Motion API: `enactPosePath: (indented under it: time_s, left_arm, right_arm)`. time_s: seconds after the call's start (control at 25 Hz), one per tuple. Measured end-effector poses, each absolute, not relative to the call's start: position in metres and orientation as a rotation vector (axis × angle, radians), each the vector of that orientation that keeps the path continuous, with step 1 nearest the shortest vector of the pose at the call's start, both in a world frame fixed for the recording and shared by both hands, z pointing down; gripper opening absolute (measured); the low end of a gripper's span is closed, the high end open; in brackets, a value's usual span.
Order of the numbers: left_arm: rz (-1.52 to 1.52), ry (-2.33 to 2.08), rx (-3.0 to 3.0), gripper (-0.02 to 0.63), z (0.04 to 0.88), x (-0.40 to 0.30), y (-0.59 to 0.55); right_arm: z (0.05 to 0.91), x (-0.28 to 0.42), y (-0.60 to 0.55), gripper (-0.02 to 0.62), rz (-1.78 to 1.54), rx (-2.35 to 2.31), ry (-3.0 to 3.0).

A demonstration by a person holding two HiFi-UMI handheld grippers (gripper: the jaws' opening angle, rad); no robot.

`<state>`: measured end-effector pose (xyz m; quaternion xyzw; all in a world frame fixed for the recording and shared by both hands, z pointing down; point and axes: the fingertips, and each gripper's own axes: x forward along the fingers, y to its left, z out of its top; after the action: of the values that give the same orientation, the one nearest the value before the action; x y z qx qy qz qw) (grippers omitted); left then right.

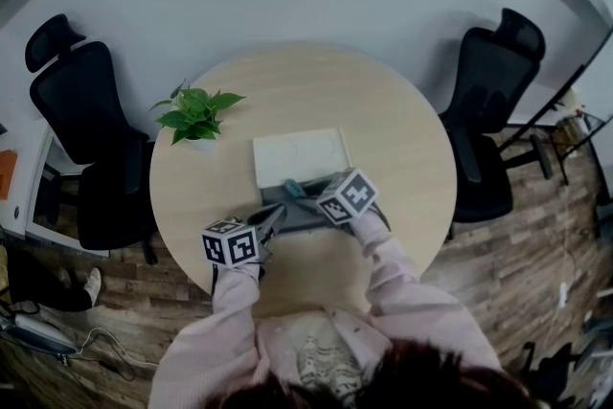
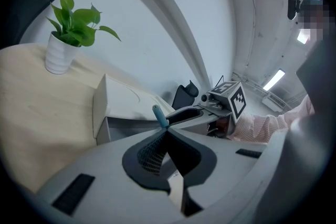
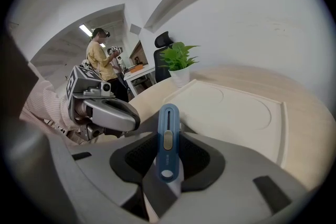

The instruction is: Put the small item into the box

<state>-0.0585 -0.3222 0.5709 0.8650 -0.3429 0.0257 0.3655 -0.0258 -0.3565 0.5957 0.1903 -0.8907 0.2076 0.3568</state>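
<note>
**Blue cutter clamped in right claw, just beside white box**

Round table [image 1: 402, 148] of pale, smooth wood grain. Black padded chairs [image 1: 91, 120] with headrests, one at each side. On the table, a flat square white box [image 1: 299, 156], matte, with a round outline pressed into its top. Only top and sides on show, nothing of the inside. Near it, a leafy green plant [image 1: 196, 110] in a white pot [image 2: 56, 55].

Left gripper [image 2: 166, 132], grey plastic with black mesh-textured pads, jaws together at the tips. Right gripper [image 3: 168, 156], clamped on a slim blue cutter [image 3: 168, 123] with rounded ends, a grey slider and a hole at the near end. Cutter just beside the box's near edge, not in it.

In the left gripper view, only the cutter's blue tip, just past the left jaws; contact impossible to tell. Only in the right gripper view, a person [image 3: 100, 55] in a yellow top, standing far behind.
</note>
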Motion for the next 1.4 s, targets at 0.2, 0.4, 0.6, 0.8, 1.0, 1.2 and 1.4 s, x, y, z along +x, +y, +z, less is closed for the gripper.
enactPosePath:
  time_s: [0.2,0.4,0.6,0.8,1.0,1.2,1.4]
  left_arm:
    - [0.094,-0.886,2.211,0.009,0.577,-0.057,-0.322]
    - [0.097,-0.896,2.205,0.009,0.578,-0.058,-0.323]
    - [0.115,-0.915,2.205,0.009,0.580,-0.061,-0.322]
    - [0.119,-0.931,2.202,0.009,0.583,-0.062,-0.321]
    - [0.120,-0.944,2.201,0.009,0.583,-0.060,-0.321]
    - [0.136,-0.950,2.201,0.009,0.584,-0.058,-0.317]
    - [0.155,-0.956,2.203,0.009,0.585,-0.057,-0.314]
  right_arm:
    - [0.605,-0.025,-0.358,0.124,0.534,0.440,-2.265]
    - [0.614,-0.024,-0.358,0.124,0.535,0.395,-2.229]
    - [0.626,-0.025,-0.354,0.124,0.532,0.352,-2.193]
    - [0.639,-0.023,-0.351,0.124,0.542,0.332,-2.150]
    - [0.643,-0.020,-0.353,0.124,0.542,0.315,-2.131]
    - [0.649,-0.017,-0.350,0.124,0.546,0.307,-2.109]
    - [0.655,-0.017,-0.349,0.126,0.534,0.312,-2.084]
